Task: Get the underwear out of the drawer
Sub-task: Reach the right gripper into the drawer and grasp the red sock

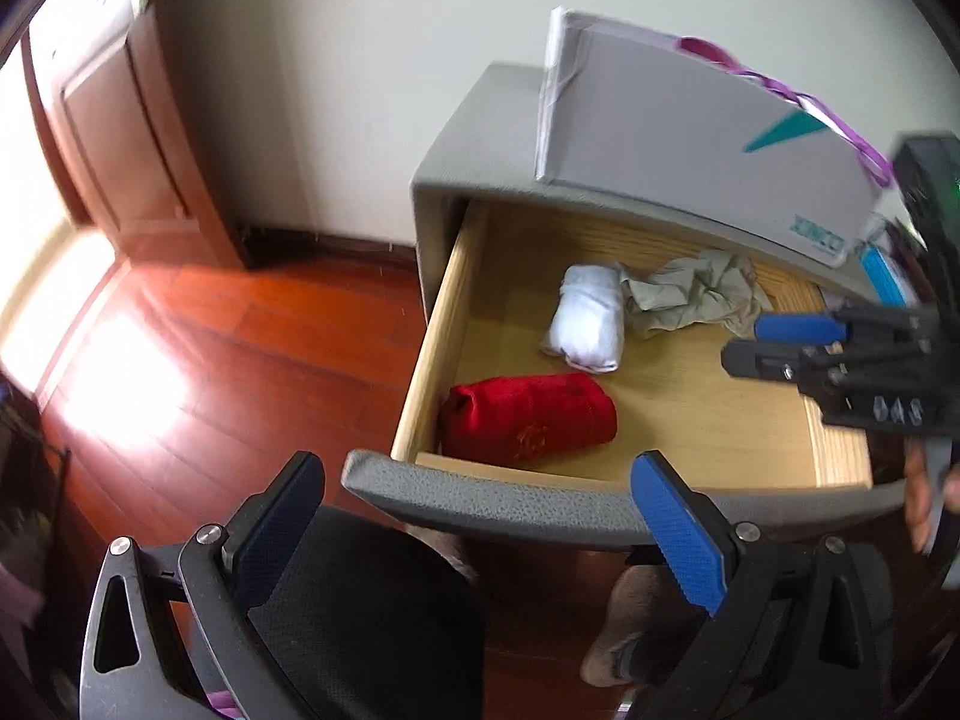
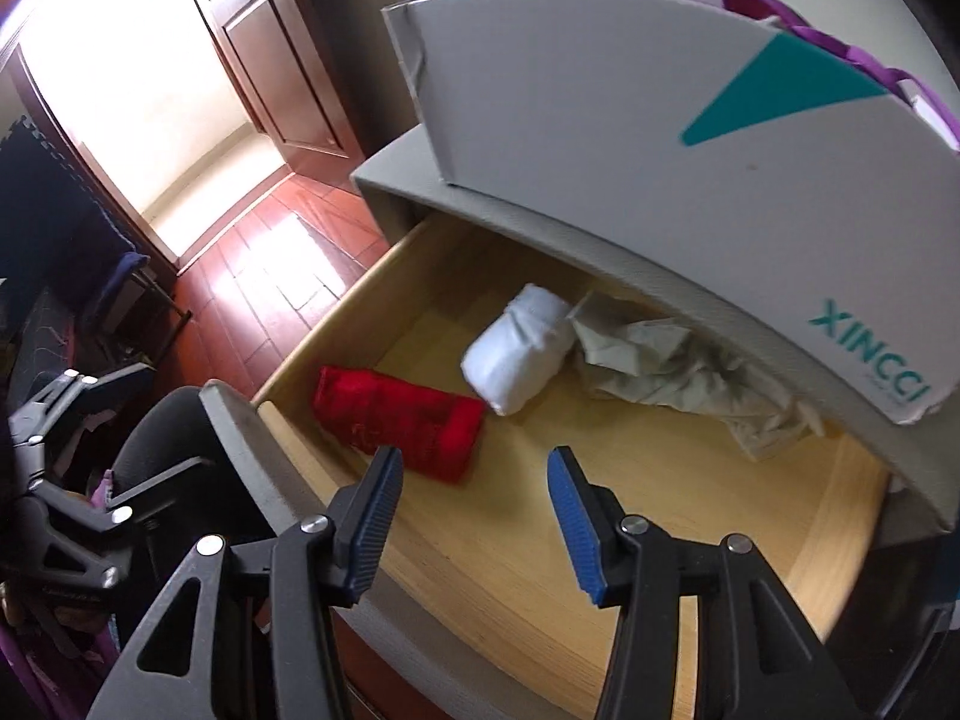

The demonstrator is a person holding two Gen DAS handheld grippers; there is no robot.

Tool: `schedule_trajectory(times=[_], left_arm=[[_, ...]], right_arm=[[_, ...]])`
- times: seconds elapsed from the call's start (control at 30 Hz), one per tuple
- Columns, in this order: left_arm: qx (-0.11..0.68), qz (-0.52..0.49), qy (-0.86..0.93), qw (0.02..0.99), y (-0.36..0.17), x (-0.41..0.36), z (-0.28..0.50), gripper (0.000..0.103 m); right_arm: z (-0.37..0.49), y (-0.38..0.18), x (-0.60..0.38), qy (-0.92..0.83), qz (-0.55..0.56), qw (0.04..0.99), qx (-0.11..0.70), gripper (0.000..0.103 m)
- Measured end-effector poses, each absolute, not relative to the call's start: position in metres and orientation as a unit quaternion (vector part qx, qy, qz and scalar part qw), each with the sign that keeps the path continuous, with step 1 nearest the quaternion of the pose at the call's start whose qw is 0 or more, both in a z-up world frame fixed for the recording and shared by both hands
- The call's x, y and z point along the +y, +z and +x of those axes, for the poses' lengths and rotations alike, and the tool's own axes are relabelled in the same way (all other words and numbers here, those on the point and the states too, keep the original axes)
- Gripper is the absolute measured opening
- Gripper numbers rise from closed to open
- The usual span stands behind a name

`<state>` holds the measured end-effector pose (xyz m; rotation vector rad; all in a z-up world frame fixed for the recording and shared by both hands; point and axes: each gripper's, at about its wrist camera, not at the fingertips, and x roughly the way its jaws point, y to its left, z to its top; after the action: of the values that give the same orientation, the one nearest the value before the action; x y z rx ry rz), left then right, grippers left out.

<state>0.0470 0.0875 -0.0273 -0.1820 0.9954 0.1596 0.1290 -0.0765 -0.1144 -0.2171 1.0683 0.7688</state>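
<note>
The wooden drawer (image 1: 690,414) of a grey nightstand is pulled out. Inside lie a red rolled underwear (image 1: 528,417) at the front left, a white rolled one (image 1: 585,318) behind it, and a crumpled beige one (image 1: 690,294) at the back. All three show in the right wrist view: the red roll (image 2: 402,423), the white roll (image 2: 519,357), the beige one (image 2: 672,378). My left gripper (image 1: 480,480) is open and empty, in front of the drawer's grey front panel (image 1: 480,498). My right gripper (image 2: 474,474) is open and empty, over the drawer just right of the red roll; it also shows in the left wrist view (image 1: 744,342).
A grey shopping bag (image 2: 660,120) with a purple ribbon handle stands on the nightstand top, overhanging the drawer's back. A black mesh chair seat (image 1: 360,612) sits below the drawer front. Red wooden floor (image 1: 210,360) and a brown door (image 1: 120,138) lie to the left.
</note>
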Motion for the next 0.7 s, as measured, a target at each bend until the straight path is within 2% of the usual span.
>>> schedule_trajectory(times=[0.3,0.7], left_arm=[[0.548,-0.185,0.097,0.81,-0.071,0.112,0.06,0.1],[0.538,-0.236,0.095,0.804,-0.08,0.121,0.054,0.103]], right_arm=[[0.126,-0.122,-0.05,0.39,-0.121,0.761,0.504,0.051],[0.127,-0.175,0.047,0.505,-0.355,0.607,0.5,0.051]])
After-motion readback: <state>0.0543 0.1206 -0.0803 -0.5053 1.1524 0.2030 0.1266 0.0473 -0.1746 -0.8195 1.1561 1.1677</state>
